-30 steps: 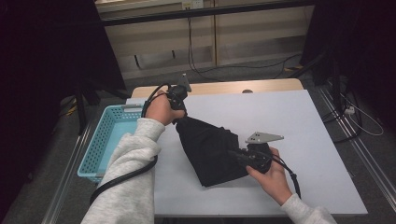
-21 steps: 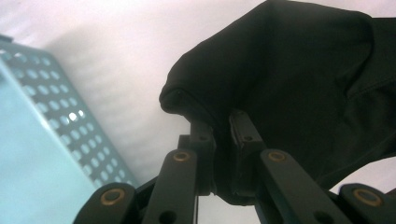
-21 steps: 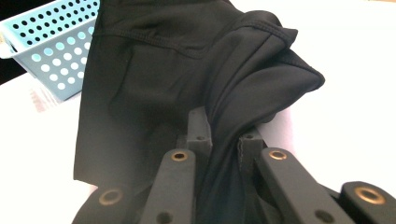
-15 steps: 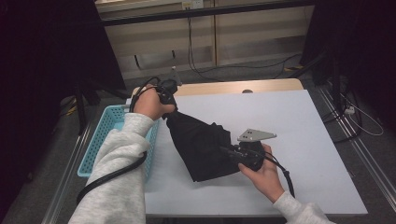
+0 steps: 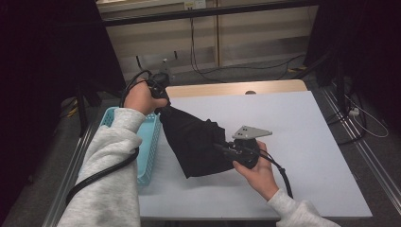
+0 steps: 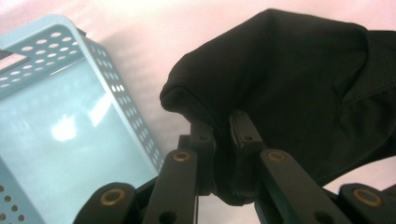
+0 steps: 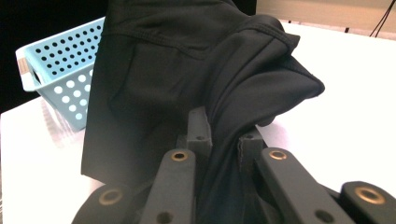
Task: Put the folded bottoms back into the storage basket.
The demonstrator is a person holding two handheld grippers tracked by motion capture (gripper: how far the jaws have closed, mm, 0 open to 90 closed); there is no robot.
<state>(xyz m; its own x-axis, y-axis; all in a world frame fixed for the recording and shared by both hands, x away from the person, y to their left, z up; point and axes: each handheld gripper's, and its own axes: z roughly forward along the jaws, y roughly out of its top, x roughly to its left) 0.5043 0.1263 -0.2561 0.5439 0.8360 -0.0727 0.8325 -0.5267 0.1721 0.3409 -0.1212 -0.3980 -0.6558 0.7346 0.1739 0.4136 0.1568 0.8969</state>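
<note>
Now both grippers pinch one black cloth (image 5: 196, 142): left gripper (image 5: 161, 101) clamps its upper-left end, right gripper (image 5: 227, 150) its lower-right edge. Cloth hangs stretched between them at frame centre, long axis upper left to lower right, partly over the table (image 5: 302, 142). One blue basket (image 5: 147, 142) sits just left, nearer the left hand.

White surface (image 5: 307, 142) mid-frame; blue basket (image 5: 150, 142) at its left edge, black cloth (image 5: 194, 142) partly resting center-left.
</note>
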